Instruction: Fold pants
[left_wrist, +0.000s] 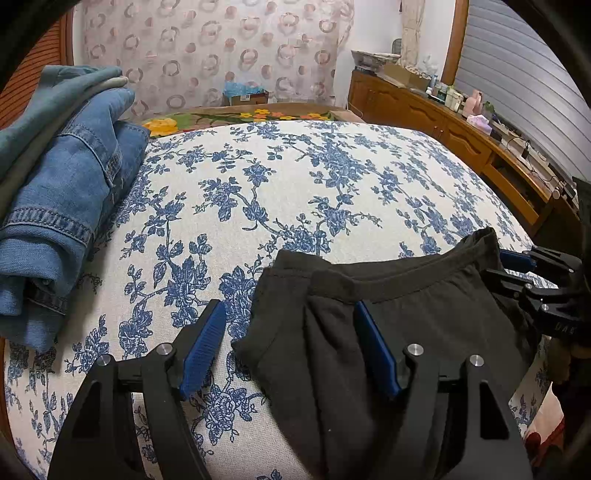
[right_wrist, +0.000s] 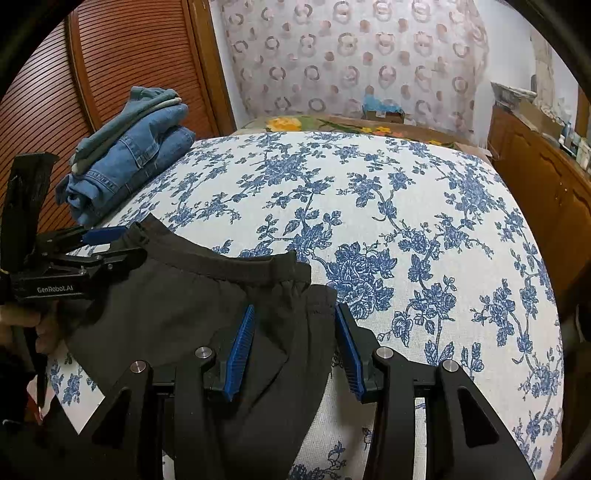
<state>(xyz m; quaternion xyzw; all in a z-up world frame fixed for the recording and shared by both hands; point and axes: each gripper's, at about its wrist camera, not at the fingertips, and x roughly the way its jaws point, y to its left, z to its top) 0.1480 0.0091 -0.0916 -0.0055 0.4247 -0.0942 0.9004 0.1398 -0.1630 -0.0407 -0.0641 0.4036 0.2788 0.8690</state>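
Observation:
Dark charcoal pants (left_wrist: 406, 295) lie at the near edge of the bed, waistband toward the far side; they also show in the right wrist view (right_wrist: 192, 302). My left gripper (left_wrist: 291, 332) is open, its jaws straddling the pants' left waist corner. My right gripper (right_wrist: 295, 332) is open, its jaws astride the right waist corner. Each gripper shows in the other's view: the right one (left_wrist: 517, 273) at the right edge, the left one (right_wrist: 110, 243) at the left edge.
The bed has a white cover with blue flowers (left_wrist: 295, 184). A stack of folded jeans (left_wrist: 66, 206) sits at its far left, also in the right wrist view (right_wrist: 129, 155). A wooden dresser (left_wrist: 461, 133) with clutter stands on the right, a louvred wooden door (right_wrist: 110, 74) on the left.

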